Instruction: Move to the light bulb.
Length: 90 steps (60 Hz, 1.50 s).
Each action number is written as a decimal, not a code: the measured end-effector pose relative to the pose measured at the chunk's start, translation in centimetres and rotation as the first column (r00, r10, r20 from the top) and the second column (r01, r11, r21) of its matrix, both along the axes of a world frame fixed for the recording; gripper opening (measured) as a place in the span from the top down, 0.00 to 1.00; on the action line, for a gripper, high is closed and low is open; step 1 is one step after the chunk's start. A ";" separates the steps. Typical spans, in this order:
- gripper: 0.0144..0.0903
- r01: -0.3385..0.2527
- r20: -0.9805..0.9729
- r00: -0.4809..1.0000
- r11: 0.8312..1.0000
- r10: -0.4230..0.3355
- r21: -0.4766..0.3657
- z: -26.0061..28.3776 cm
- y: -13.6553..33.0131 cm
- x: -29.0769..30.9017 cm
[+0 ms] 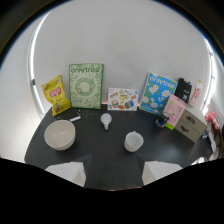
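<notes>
A white light bulb (105, 120) lies on the black table (95, 150), toward the back and in front of the green box. It is well beyond my fingers and roughly in line with the gap between them. My gripper (113, 172) is open, its two pale fingertips (70, 172) spread wide above the table's near side with nothing between them.
A white bowl (60, 134) sits ahead of the left finger and a white cup (133, 141) ahead of the right one. Against the back wall stand a yellow chip bag (56, 95), a green box (86, 85), a small food card (122, 99), a blue box (158, 93) and further packages (186, 117) at the right.
</notes>
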<state>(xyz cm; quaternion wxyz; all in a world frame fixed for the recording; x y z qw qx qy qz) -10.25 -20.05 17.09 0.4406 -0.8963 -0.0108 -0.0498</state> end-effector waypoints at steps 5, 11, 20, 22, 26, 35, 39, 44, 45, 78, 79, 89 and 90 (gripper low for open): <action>0.06 -0.001 0.000 1.000 1.000 0.001 -0.012 -0.4 -0.2 -0.3; 0.06 -0.003 0.005 1.000 1.000 0.003 -0.023 -1.0 -0.7 -0.9; 0.06 -0.017 -0.021 1.000 0.998 0.016 -0.053 -1.9 -1.1 -2.5; 0.06 -0.022 -0.033 0.999 0.998 0.020 -0.057 -2.0 -0.9 -3.0; 0.06 -0.035 -0.054 0.998 0.998 0.032 -0.052 -2.2 0.0 -3.8; 0.06 -0.057 -0.056 0.997 0.998 0.057 -0.009 -2.1 3.8 -4.5; 0.06 -0.058 -0.060 0.997 0.998 0.058 0.001 -2.5 6.0 -4.4; 0.06 -0.059 -0.056 0.997 0.998 0.060 0.011 -2.9 9.2 -4.0; 0.06 -0.060 -0.055 0.997 0.998 0.060 0.012 -3.1 9.9 -3.9; 0.06 -0.057 -0.075 0.996 0.995 0.050 -0.086 -12.7 23.1 -2.3; 0.06 -0.057 -0.076 0.996 0.994 0.051 -0.088 -12.9 23.2 -2.3; 0.06 -0.055 -0.074 0.996 0.994 0.048 -0.095 -13.4 23.7 -1.9; 0.06 -0.053 -0.076 0.996 0.994 0.046 -0.098 -13.4 23.7 -1.9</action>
